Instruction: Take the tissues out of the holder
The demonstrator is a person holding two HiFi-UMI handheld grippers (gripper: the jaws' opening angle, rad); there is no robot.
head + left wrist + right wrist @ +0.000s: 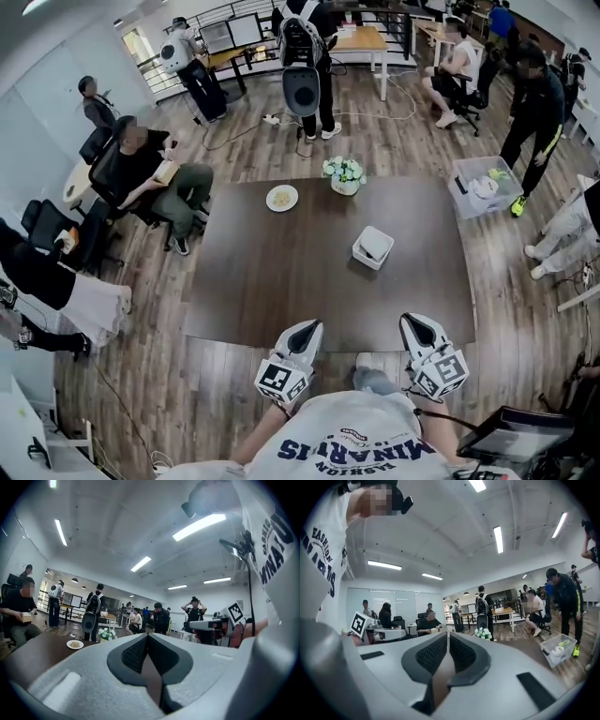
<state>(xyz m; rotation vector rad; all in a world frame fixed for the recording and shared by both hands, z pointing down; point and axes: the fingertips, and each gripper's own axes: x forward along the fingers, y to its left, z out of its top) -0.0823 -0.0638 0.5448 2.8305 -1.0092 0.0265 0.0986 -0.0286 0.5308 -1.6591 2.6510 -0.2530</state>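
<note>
Looking down over a broad dark worktop [262,281]. Hovering at its near edge with the left gripper [305,330] and the right gripper [419,328], both pressed together and pinching nothing. Sitting right of centre, well apart from both, a squat white holder [361,255], probably light and likely sliding if tugged. Showing greyish in its open top, seemingly the tissues [375,245]: soft, flimsy, tearing easily. Probably calling for pinching the top fold near its middle and drawing straight up, perhaps steadying the holder's wall meanwhile.
</note>
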